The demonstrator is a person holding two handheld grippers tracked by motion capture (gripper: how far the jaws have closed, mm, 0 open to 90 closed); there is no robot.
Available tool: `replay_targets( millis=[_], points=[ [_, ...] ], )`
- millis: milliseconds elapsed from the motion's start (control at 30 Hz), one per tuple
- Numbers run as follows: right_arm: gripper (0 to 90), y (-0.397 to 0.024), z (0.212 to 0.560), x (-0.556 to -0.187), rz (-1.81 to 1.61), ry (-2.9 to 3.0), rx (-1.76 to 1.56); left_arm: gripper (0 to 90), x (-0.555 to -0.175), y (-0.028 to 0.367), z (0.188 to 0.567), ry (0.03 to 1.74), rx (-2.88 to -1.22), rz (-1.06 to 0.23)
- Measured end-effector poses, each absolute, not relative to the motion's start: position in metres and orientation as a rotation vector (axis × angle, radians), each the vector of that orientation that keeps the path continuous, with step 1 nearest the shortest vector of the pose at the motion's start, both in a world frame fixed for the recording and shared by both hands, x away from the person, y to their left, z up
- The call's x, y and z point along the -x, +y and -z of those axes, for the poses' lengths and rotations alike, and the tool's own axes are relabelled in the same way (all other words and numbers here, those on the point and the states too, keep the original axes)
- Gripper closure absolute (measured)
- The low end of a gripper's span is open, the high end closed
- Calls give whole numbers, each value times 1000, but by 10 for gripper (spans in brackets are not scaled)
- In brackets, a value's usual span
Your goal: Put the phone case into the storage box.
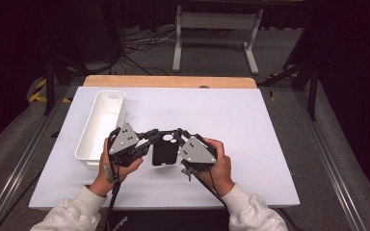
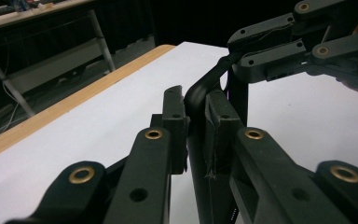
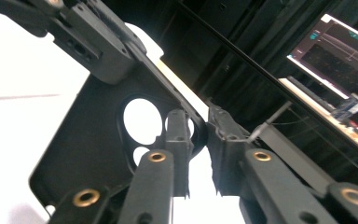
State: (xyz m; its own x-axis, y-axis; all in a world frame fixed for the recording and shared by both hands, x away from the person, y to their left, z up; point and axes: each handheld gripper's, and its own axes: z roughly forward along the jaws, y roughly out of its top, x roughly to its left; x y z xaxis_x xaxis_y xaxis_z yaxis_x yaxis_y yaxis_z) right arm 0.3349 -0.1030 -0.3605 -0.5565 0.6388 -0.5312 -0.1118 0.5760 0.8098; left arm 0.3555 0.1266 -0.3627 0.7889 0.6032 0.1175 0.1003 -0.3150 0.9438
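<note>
Pinching a thin, matte black phone case [image 1: 165,150], both tools [image 1: 150,135] [image 1: 179,134] grip opposite edges.

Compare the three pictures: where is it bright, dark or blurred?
High view: evenly lit white table, dark surroundings, soft detail. Left gripper view: near jaws blurred, the case black against the washed-out table. Right gripper view: table blown out white, a monitor glowing in a dark background.
</note>
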Motion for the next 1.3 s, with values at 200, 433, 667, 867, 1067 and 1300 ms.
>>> replay_targets(
  millis=[200,433,667,867,1067,1300],
  points=[
    [753,-107,358,-337,-1122,1937,-457,811,-355,127,363,527,-1845,-554],
    [714,-110,356,-339,-1169,1953,-486,811,-354,129,362,523,-1833,-556],
    [644,-112,356,-339,-1190,1964,-495,812,-355,134,359,527,-1822,-563],
    [554,-113,356,-340,-1197,1973,-501,811,-354,136,358,527,-1813,-566],
    [433,-117,358,-341,-1199,1988,-532,811,-354,137,357,524,-1812,-569],
    [328,-124,360,-340,-1203,1977,-553,811,-354,139,356,527,-1813,-574]
  ],
)
